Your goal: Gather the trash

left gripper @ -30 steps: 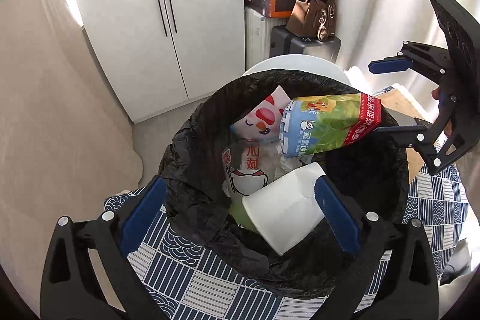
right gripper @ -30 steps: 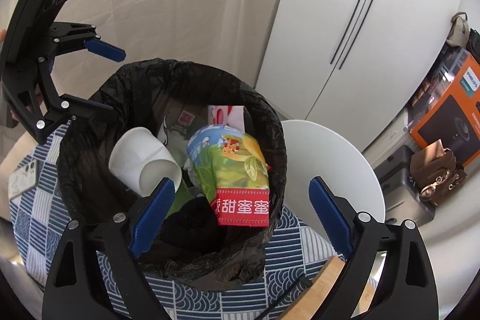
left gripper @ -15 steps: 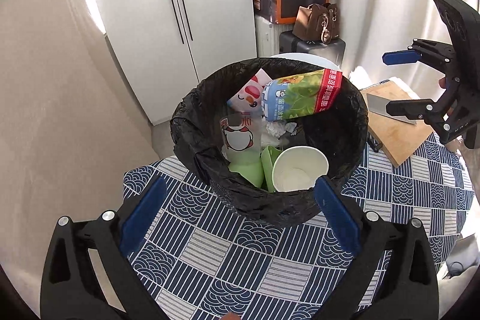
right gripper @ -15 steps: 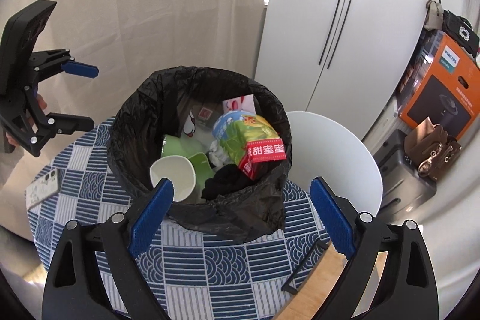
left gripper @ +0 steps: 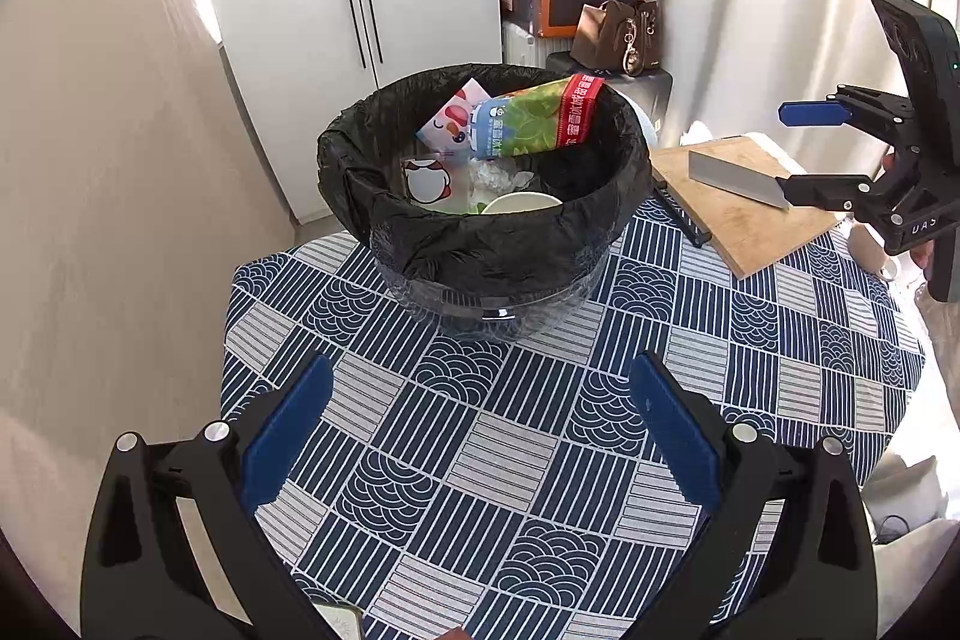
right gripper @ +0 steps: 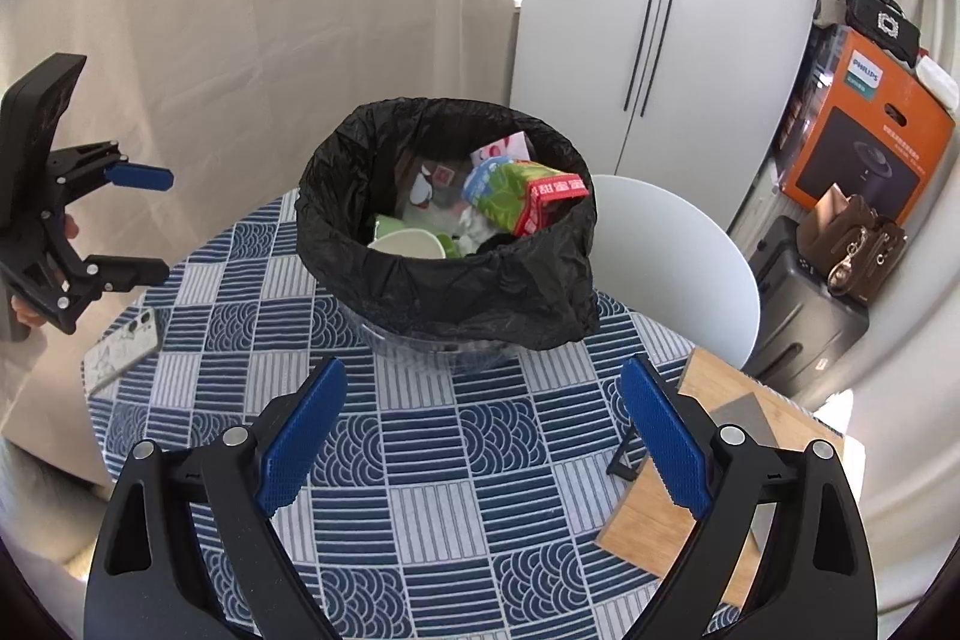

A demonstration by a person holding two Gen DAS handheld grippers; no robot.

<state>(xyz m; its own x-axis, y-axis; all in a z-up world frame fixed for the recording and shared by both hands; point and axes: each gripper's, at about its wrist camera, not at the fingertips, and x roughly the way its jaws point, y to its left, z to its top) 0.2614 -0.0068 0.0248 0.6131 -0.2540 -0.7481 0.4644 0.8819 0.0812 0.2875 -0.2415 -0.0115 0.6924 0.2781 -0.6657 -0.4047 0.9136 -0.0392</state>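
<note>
A: Left side? The left gripper [left gripper: 477, 436] hangs over the tablecloth [left gripper: 540, 430], jaws spread, grasping nothing.
B: Centre — the bin [left gripper: 486, 196], black-lined, holds a green snack bag [left gripper: 534, 118] and white cup [left gripper: 521, 203].
A: The right gripper [right gripper: 480, 439] — spread wide too, empty

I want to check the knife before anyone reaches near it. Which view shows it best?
The left wrist view: the knife lies on the cutting board with its whole grey blade in sight. In the right wrist view only part of the blade shows, behind the right gripper.
</note>
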